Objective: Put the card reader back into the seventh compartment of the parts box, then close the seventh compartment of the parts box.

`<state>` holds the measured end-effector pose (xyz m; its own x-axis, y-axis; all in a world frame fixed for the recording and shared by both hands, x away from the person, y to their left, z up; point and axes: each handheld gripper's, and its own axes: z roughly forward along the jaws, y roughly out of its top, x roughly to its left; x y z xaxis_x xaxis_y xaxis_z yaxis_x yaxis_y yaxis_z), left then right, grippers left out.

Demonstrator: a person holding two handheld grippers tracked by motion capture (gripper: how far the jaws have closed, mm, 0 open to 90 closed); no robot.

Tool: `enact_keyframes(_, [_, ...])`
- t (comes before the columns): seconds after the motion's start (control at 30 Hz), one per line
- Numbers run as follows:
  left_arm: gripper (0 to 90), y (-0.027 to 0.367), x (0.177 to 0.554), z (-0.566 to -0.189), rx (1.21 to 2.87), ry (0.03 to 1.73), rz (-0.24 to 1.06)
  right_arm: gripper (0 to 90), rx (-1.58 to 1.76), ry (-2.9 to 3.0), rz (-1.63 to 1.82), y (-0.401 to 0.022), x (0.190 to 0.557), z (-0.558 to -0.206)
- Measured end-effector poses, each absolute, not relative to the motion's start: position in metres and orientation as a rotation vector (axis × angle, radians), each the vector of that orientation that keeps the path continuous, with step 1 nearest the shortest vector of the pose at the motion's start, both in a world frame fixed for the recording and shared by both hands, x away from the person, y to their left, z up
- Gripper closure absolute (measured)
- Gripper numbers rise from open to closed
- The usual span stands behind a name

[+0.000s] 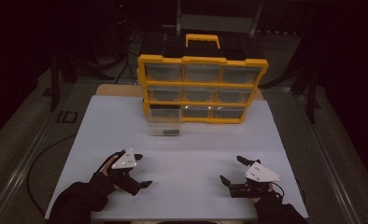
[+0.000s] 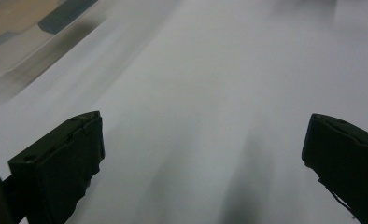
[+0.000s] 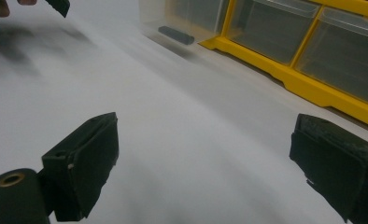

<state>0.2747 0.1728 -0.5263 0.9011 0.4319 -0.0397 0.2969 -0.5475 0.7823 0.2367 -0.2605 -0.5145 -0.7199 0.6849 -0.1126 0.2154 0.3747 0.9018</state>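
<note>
While resting wide apart, left gripper and right gripper both released, empty; likely starting; next, reaching toward pulled-out drawer of organizer.

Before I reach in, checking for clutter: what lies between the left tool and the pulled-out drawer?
Nothing: in the high view, bare white tabletop runs from the left tool to the pulled-out drawer.

near table bare, passable | far centre: organizer, pulled-out drawer
</note>
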Motion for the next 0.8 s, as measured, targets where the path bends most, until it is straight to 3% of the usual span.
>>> enact_keyframes(0.8, [0.0,0.1684,0.2757,-0.521,2.186,0.517,0.152,8.1,0.779,2.16,1.314,-0.2621,0.2348,-0.5141])
